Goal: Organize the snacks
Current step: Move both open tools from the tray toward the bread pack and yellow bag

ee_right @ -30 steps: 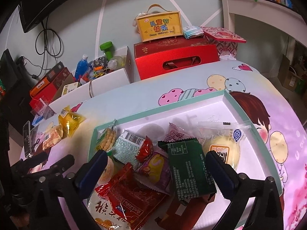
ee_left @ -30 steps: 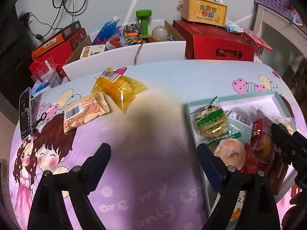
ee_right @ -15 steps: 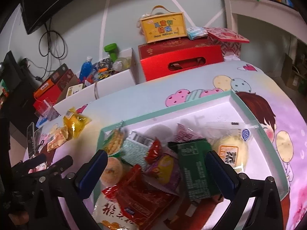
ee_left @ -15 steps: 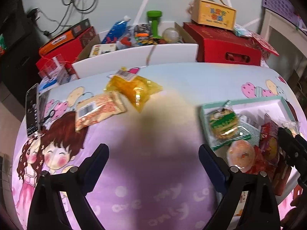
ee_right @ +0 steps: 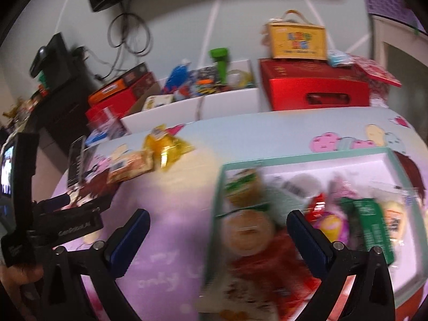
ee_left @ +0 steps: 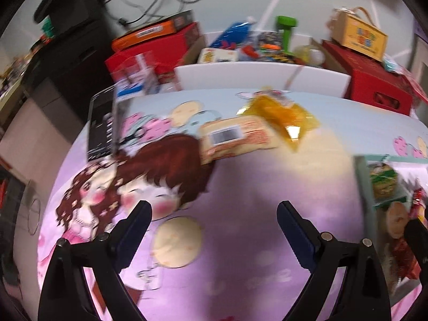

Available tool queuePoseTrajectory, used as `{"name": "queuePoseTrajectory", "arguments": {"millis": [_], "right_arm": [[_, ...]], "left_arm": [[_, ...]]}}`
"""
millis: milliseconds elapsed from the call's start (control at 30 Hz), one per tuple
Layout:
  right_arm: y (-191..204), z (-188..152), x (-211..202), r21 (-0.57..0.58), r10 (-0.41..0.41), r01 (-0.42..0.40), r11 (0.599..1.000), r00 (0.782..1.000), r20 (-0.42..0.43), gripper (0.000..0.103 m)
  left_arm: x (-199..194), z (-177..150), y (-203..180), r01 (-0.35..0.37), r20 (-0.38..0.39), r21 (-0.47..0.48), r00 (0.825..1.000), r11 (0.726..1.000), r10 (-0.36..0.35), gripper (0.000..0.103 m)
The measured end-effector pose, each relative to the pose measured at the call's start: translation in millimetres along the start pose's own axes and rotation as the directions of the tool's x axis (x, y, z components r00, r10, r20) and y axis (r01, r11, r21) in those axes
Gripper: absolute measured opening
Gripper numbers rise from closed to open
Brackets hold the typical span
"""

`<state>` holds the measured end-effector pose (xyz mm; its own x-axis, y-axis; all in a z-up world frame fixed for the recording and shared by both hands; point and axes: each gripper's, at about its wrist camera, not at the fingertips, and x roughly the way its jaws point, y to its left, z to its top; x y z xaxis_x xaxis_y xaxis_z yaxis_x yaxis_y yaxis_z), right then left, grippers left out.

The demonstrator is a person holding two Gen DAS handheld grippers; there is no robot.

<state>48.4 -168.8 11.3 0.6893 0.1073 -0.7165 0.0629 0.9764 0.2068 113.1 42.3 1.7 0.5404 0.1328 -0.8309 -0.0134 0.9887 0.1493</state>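
The two loose snacks, an orange-printed packet (ee_left: 235,139) and a yellow packet (ee_left: 283,115) touching its far corner, are lying on the cartoon-print counter (ee_left: 240,214), now dead ahead of your left gripper (ee_left: 214,230) rather than off to its left as a second ago. You are swinging both views leftward (both are blurring). The teal-rimmed tray (ee_right: 302,157) piled with snacks is sliding toward the right edge of the left view and sitting right of centre under your right gripper (ee_right: 218,234). Both pairs of fingers are staying spread wide, holding nothing. Bare counter is lying open between the tray's left rim and the packets; a black phone (ee_left: 103,125) is flanking them near the counter's left edge.
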Motion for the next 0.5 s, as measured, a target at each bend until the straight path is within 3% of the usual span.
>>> {"name": "queuePoseTrajectory", "arguments": {"millis": [200,500], "right_arm": [[31.6,-6.9,11.2,-0.061,0.049,-0.051,0.997,0.998,-0.025,0.103],[56.9,-12.8,23.6,-0.082,0.106,-0.11,0.991,0.993,-0.05,0.103]], "left_arm": [[3.4,-8.2,36.2,-0.03,-0.025,-0.075,0.999,0.997,0.029,0.095],[6.6,-16.9,66.2,0.003,-0.041,-0.144,0.999,0.99,-0.009,0.095]]}}
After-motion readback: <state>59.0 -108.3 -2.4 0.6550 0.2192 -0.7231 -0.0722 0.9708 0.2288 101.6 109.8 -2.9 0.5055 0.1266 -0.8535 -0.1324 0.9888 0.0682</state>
